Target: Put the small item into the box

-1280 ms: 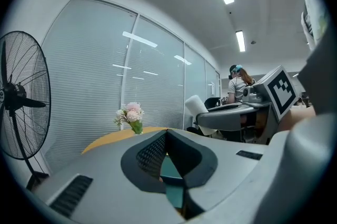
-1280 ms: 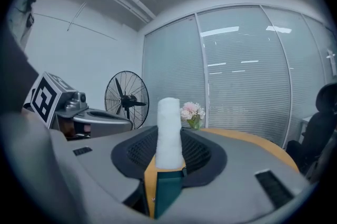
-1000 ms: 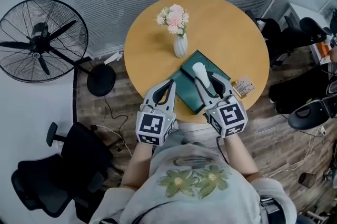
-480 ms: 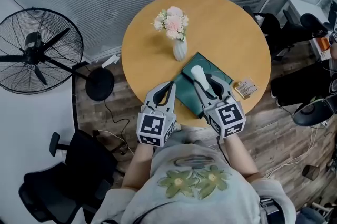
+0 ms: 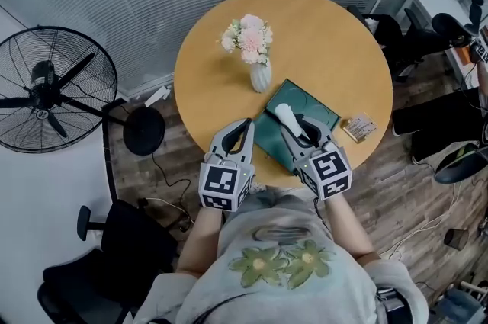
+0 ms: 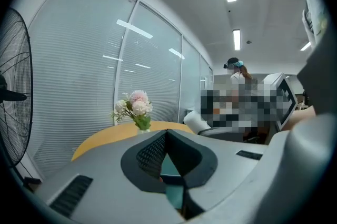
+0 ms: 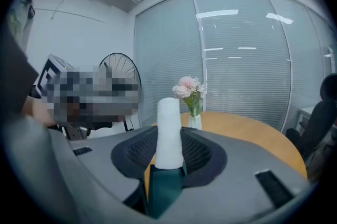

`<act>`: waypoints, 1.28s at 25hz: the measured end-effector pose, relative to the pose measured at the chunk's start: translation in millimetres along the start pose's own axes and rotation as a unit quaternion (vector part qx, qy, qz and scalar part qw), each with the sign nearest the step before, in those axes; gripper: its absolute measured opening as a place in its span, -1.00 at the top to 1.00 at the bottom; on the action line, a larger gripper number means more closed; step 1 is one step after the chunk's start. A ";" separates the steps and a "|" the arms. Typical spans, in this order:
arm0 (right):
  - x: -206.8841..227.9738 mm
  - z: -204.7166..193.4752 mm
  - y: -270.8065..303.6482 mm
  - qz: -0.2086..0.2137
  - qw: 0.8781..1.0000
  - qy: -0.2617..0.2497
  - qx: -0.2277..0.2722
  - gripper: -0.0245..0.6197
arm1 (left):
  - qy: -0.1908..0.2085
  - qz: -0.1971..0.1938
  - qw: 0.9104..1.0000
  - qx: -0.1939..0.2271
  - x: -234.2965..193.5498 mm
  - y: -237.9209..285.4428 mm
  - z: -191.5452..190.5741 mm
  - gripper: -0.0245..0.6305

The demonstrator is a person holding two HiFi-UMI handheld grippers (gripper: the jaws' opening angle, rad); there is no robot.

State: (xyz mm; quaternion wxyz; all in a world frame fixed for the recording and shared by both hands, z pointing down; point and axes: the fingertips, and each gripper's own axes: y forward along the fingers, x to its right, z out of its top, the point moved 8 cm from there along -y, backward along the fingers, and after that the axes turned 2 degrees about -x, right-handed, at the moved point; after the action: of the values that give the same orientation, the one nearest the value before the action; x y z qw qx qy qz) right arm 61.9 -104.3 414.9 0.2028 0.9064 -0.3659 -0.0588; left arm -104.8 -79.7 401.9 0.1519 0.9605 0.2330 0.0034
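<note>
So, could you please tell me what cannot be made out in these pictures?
- Green box inside: head view, covered by right tool and white roll.
- Small packet print: head view, too small.
- Table under left tool: left gripper view, tool body blocks it.
- Background person: left gripper view, mosaic patch.

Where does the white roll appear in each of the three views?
Head view: white roll in the right gripper, over the green box.
Left gripper view: just right of centre, right of the flowers.
Right gripper view: centre, upright between the jaws.
Shared landmark: the flowers.
</note>
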 end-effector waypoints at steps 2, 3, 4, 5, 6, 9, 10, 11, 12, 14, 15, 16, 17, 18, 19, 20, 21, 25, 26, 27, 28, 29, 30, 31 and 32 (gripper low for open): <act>1.1 -5.3 5.7 -0.002 1.000 0.003 -0.007 0.50 | -0.001 -0.002 1.000 -0.002 -3.9 3.3 -2.8 0.93; 1.3 -7.9 8.2 -0.003 1.000 0.003 -0.010 0.50 | -0.002 -0.004 1.000 -0.004 -5.7 4.6 -4.3 0.93; 1.3 -10.5 10.2 -0.004 1.000 0.004 -0.014 0.50 | -0.003 -0.005 1.000 -0.005 -7.2 5.7 -5.9 0.93; 1.2 -13.0 11.9 -0.005 1.000 0.004 -0.019 0.50 | -0.004 -0.007 1.000 -0.006 -8.6 6.7 -7.4 0.93; 1.4 -15.5 13.6 -0.007 1.000 0.005 -0.023 0.50 | -0.006 -0.009 1.000 -0.007 -9.8 7.9 -9.0 0.93; 2.5 -22.7 18.3 -0.010 0.999 0.006 -0.033 0.50 | -0.010 -0.013 1.000 -0.011 -13.4 11.5 -14.3 0.93; 2.3 -25.0 19.6 -0.011 0.999 0.006 -0.036 0.50 | -0.011 -0.014 1.000 -0.013 -14.1 12.2 -16.4 0.93; 2.0 -27.4 20.8 -0.011 0.999 0.007 -0.039 0.50 | -0.012 -0.014 1.000 -0.016 -14.5 12.7 -18.4 0.93; 1.9 -29.7 21.8 -0.010 0.999 0.008 -0.042 0.50 | -0.013 -0.015 1.000 -0.018 -14.7 13.2 -20.3 0.93; 1.8 -34.9 23.9 -0.009 0.999 0.010 -0.048 0.49 | -0.013 -0.017 1.000 -0.022 -14.4 14.2 -22.8 0.93; 1.7 -37.6 25.1 -0.008 0.999 0.010 -0.051 0.49 | -0.013 -0.018 1.000 -0.022 -14.3 14.5 -23.7 0.93; 1.5 -40.2 26.3 -0.007 0.998 0.011 -0.054 0.49 | -0.013 -0.018 1.000 -0.022 -14.3 14.8 -24.8 0.93; 1.2 -42.8 27.7 -0.006 0.998 0.012 -0.056 0.49 | -0.013 -0.017 0.999 -0.023 -14.5 15.0 -26.1 0.93; 0.9 -45.2 29.3 -0.005 0.998 0.012 -0.059 0.49 | -0.013 -0.017 0.999 -0.024 -15.0 15.3 -27.3 0.93; 0.7 -47.3 31.1 -0.004 0.998 0.012 -0.061 0.49 | -0.014 -0.017 0.999 -0.025 -15.8 15.6 -28.4 0.93; 0.7 -49.2 32.9 -0.003 0.998 0.012 -0.064 0.49 | -0.014 -0.016 0.999 -0.026 -16.8 16.1 -29.4 0.93; 0.9 -51.1 34.8 -0.002 0.998 0.012 -0.067 0.49 | -0.015 -0.016 0.999 -0.028 -17.8 16.8 -30.4 0.93; 2.5 -60.3 41.1 -0.001 0.997 0.012 -0.080 0.49 | -0.016 -0.017 0.999 -0.033 -19.7 21.2 -34.3 0.93; 3.0 -62.7 42.4 0.000 0.996 0.012 -0.083 0.49 | -0.016 -0.018 0.999 -0.034 -19.7 22.7 -35.1 0.93; 3.4 -65.1 43.7 0.001 0.996 0.011 -0.087 0.49 | -0.016 -0.020 0.999 -0.035 -19.5 24.2 -35.9 0.93; 3.7 -67.6 45.0 0.002 0.996 0.011 -0.090 0.49 | -0.015 -0.021 0.999 -0.037 -19.4 25.7 -36.8 0.93; 4.0 -70.3 46.5 0.003 0.996 0.011 -0.093 0.49 | -0.015 -0.022 0.999 -0.038 -19.2 27.2 -37.7 0.93; 4.4 -72.8 48.1 0.003 0.995 0.012 -0.095 0.49 | -0.014 -0.023 0.999 -0.039 -19.1 28.6 -38.5 0.93; 4.8 -75.1 49.6 0.004 0.995 0.013 -0.098 0.49 | -0.013 -0.024 0.999 -0.040 -19.2 30.1 -39.1 0.93; 5.5 -77.4 51.1 0.005 0.995 0.015 -0.101 0.49 | -0.013 -0.025 0.999 -0.041 -19.3 31.5 -39.6 0.93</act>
State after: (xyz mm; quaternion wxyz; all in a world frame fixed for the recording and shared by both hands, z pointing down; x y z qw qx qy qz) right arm 53.0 -116.1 506.6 0.2990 0.8802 -0.3595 -0.0810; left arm -111.0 -103.5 450.1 0.1944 0.9472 0.2548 -0.0035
